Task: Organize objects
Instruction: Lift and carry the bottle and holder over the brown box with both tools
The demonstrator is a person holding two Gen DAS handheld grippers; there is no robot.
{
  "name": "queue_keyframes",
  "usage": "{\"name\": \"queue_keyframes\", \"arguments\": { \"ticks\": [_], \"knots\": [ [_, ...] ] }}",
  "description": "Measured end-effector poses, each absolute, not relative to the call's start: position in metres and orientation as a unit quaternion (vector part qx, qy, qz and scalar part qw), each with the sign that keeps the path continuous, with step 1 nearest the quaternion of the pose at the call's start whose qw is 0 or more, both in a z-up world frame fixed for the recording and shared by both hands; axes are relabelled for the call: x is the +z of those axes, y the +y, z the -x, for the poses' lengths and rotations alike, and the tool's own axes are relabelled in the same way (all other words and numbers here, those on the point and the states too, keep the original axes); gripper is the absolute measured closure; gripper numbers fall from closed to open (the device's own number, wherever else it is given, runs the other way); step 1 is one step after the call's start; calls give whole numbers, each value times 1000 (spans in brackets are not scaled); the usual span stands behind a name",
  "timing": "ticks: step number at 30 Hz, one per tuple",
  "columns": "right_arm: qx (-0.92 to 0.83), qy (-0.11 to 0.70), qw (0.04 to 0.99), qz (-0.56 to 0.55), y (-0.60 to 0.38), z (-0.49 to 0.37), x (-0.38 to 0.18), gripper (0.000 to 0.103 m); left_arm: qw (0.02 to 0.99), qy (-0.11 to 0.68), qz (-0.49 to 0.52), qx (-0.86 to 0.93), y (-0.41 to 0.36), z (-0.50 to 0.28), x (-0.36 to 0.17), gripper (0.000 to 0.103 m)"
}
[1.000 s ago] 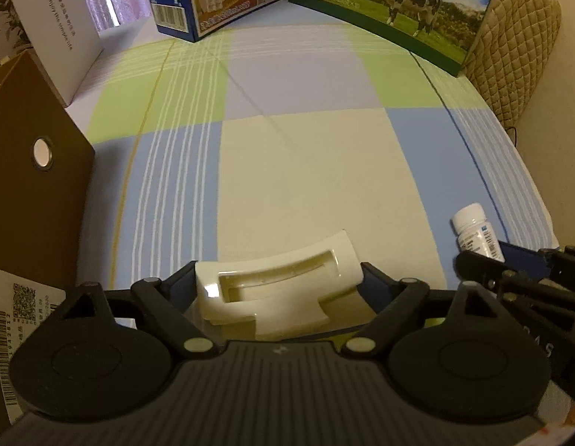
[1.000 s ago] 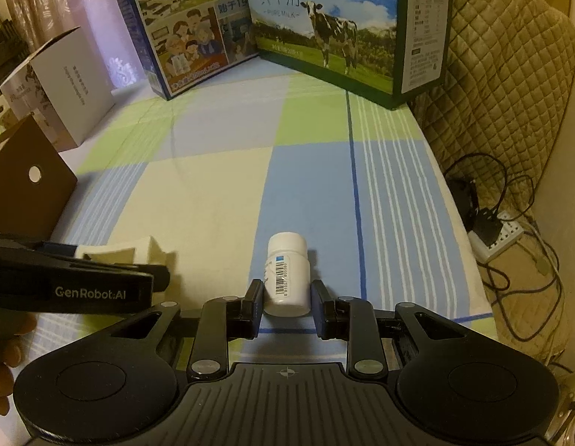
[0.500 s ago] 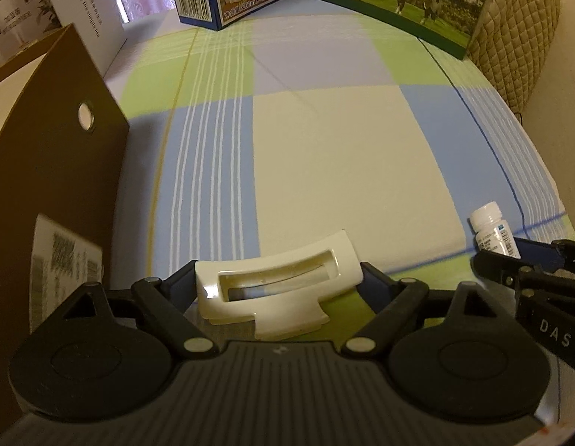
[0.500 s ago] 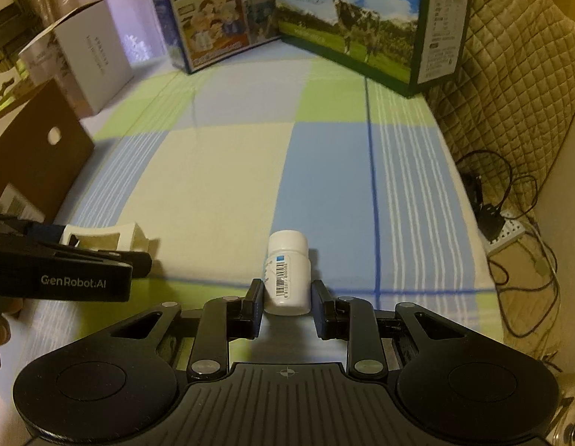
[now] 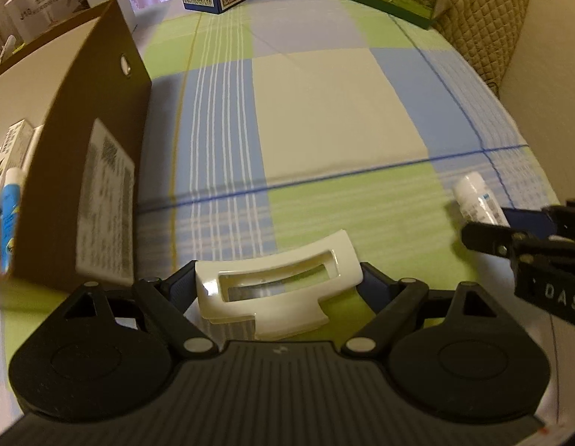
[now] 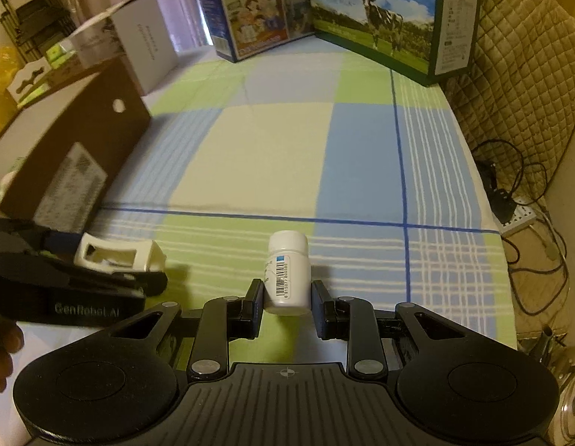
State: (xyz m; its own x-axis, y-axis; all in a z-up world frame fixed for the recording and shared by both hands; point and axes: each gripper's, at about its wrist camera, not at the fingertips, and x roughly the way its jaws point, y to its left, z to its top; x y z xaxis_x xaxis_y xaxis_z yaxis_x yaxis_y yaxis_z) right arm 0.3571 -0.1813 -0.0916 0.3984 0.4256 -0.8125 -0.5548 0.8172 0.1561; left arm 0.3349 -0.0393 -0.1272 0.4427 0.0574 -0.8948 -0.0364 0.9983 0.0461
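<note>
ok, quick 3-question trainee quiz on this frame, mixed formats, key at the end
1. True or false: the right claw grips a white bottle.
2. What does the left claw hold? A) a blue tube B) a white hair clip C) a milk carton
3. Fill in: the brown cardboard box stands on the ____ side of the checked cloth, seen from the left wrist.

Key: 1 true; 2 B, the white hair clip; 3 left.

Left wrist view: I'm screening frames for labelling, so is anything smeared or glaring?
Left wrist view: the brown cardboard box and its label are motion-blurred; small glare on the glossy cream plastic hair clip. Right wrist view: the white pill bottle is sharp, the box label blurred, fisheye bending edges.
</note>
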Motion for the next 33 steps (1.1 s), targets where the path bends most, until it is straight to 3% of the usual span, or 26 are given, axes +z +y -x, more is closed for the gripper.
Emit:
{"name": "queue_keyframes", "arguments": {
  "ticks": [14, 33],
  "knots": [
    [363, 422, 828, 62, -153, -293, -36, 79, 880, 472, 28, 48, 1, -251, -56, 17],
    [464, 384, 797, 52, -11, -229, 2, 79, 899, 414, 43, 137, 147, -188, 1, 17]
  ]
}}
